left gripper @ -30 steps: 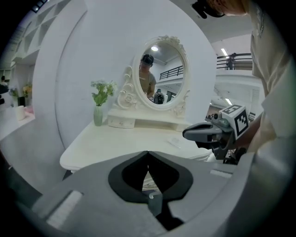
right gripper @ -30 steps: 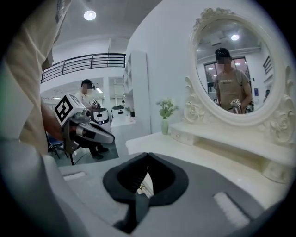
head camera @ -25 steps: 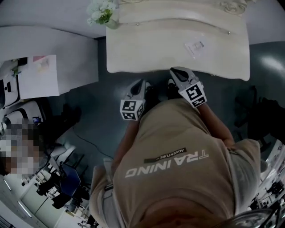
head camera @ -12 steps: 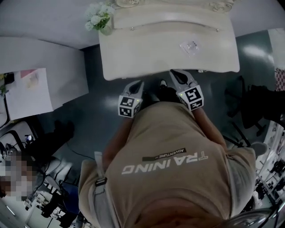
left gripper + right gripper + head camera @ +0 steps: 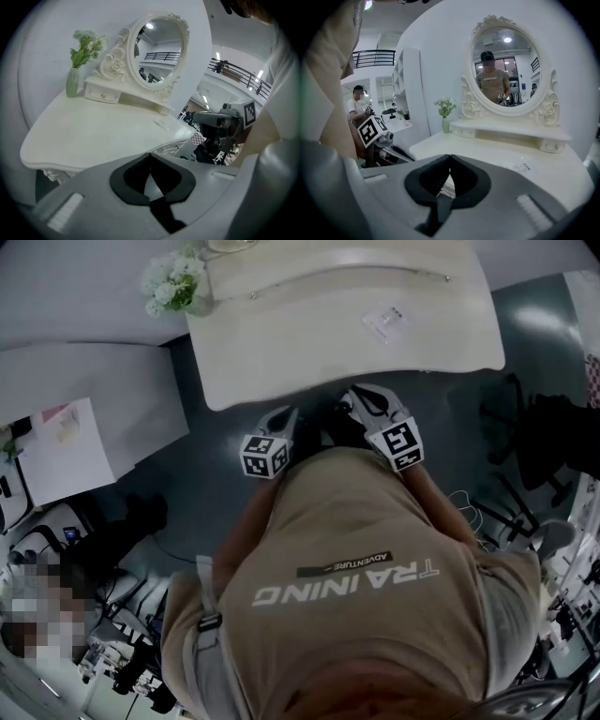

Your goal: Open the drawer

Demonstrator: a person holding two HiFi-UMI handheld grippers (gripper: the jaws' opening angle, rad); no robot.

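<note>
Left gripper: held ahead of the torso, left of centre, pointing away from the person and angled downward. Jaws closed tip to tip, nothing between them. Left marker cube faces up.

Right gripper: beside it on the right, a little farther out, also angled downward. Jaws together, empty. Right marker cube faces up.

The two grippers are apart. Left forearm and right forearm run forward along the body's sides.

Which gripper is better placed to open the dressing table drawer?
Probably the right. The right gripper reaches the dressing table's front edge near its middle; the left gripper hangs just short, off-centre. Both are shut.
</note>
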